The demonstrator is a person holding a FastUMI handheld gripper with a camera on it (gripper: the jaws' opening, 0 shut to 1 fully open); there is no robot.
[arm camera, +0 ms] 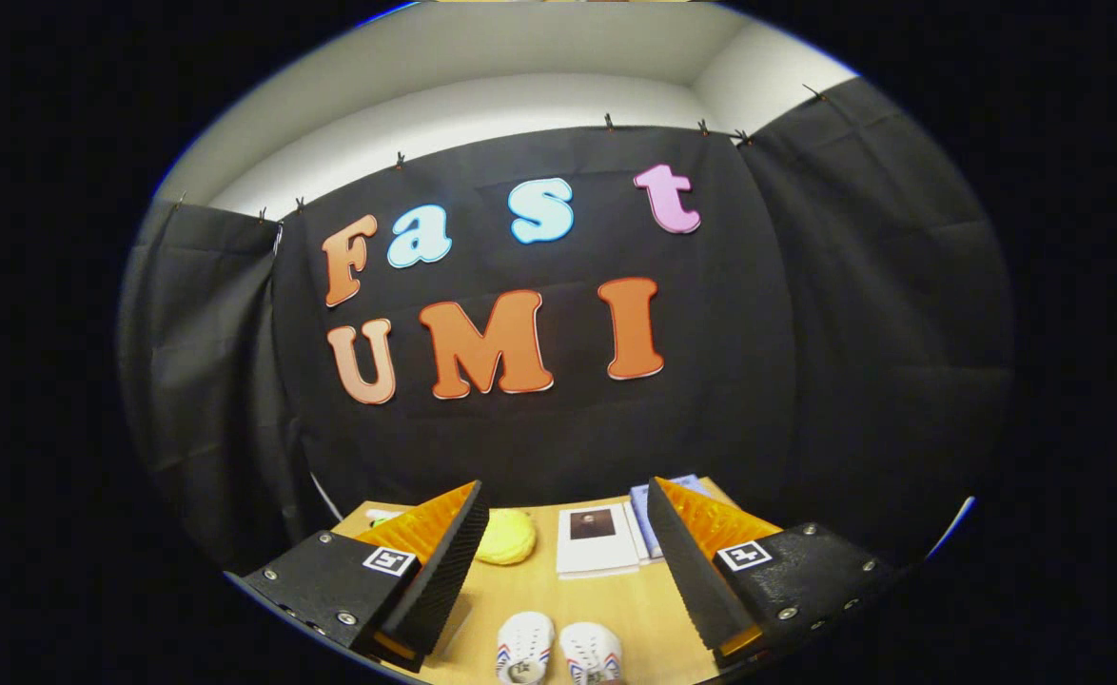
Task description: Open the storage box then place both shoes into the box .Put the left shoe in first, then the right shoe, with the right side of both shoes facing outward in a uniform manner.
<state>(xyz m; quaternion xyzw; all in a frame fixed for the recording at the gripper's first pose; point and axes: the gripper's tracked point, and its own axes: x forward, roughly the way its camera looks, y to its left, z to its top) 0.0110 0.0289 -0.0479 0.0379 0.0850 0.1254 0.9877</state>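
The pair of small white shoes with striped sides [558, 652] lies on the wooden tabletop [616, 604] between my jaws, low and near. They look light and soft; I'd pinch one by its collar rim. My gripper [558, 571] is spread wide, holding nothing. Beyond: a yellow rounded lump [506, 536], a white booklet [597, 540].

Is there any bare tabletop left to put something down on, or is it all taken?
Yes. Bare table lies between the open jaws of the gripper, bordered by the white shoes in front, the yellow object and the booklet behind. The far edge is crowded: booklet, blue papers and yellow object sit close together.
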